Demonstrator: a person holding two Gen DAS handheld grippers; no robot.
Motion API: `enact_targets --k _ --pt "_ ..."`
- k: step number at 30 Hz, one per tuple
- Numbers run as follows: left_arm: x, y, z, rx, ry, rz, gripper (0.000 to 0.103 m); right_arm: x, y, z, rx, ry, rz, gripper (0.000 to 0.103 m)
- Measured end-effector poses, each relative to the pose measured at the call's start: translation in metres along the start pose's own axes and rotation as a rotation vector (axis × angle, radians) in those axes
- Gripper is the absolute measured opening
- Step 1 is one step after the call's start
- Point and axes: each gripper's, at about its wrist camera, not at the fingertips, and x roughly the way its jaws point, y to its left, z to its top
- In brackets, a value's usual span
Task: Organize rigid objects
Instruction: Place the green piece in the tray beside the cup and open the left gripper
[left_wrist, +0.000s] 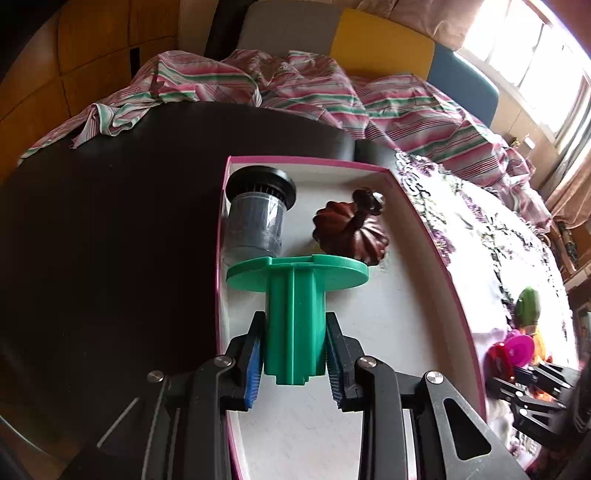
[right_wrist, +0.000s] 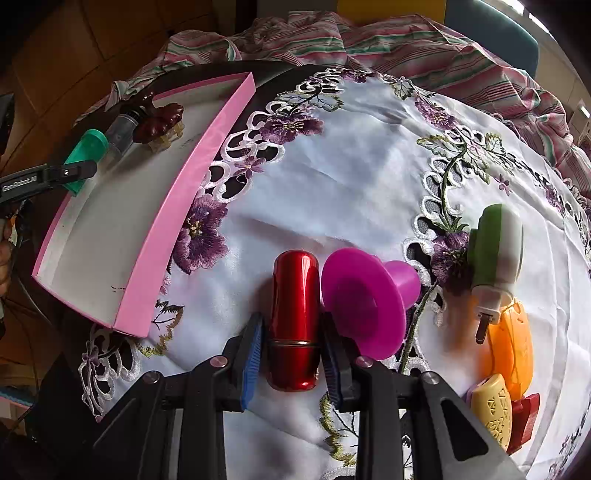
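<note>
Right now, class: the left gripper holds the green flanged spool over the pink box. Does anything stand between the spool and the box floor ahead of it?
Yes. Just beyond the green spool in the left gripper, a grey cylinder with a black cap and a dark brown fluted piece occupy the far end of the pink box. The floor nearer the gripper is bare.
</note>
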Motion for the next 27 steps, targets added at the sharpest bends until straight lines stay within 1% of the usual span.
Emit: enact_targets --k 8,11,14,16,18,20,23,27 --pt "0.020 -0.005 0.010 0.052 -0.006 0.071 0.032 0.000 0.000 0.000 0.001 0.000 0.000 0.029" --pt "0.022 -0.004 0.011 0.061 -0.020 0.089 0.033 0.000 0.000 0.000 -0.003 -0.001 -0.001 0.029" --pt "0.019 -0.004 0.009 0.064 -0.030 0.092 0.034 -0.001 0.000 0.000 -0.004 -0.002 -0.002 0.029" --pt "0.013 -0.006 0.006 0.078 -0.048 0.106 0.038 -0.001 0.000 0.000 -0.003 -0.001 -0.002 0.029" --pt "0.003 -0.006 0.004 0.083 -0.077 0.111 0.047 -0.001 0.000 0.000 -0.001 -0.001 -0.003 0.029" --pt "-0.009 -0.007 0.000 0.078 -0.108 0.115 0.050 -0.001 0.000 0.000 0.001 -0.001 -0.002 0.029" --pt "-0.027 -0.007 -0.006 0.068 -0.142 0.098 0.050 -0.001 0.000 0.000 -0.002 -0.003 -0.002 0.029" --pt "-0.050 -0.012 -0.021 0.081 -0.176 0.088 0.051 0.000 0.000 0.001 -0.006 -0.005 -0.006 0.029"
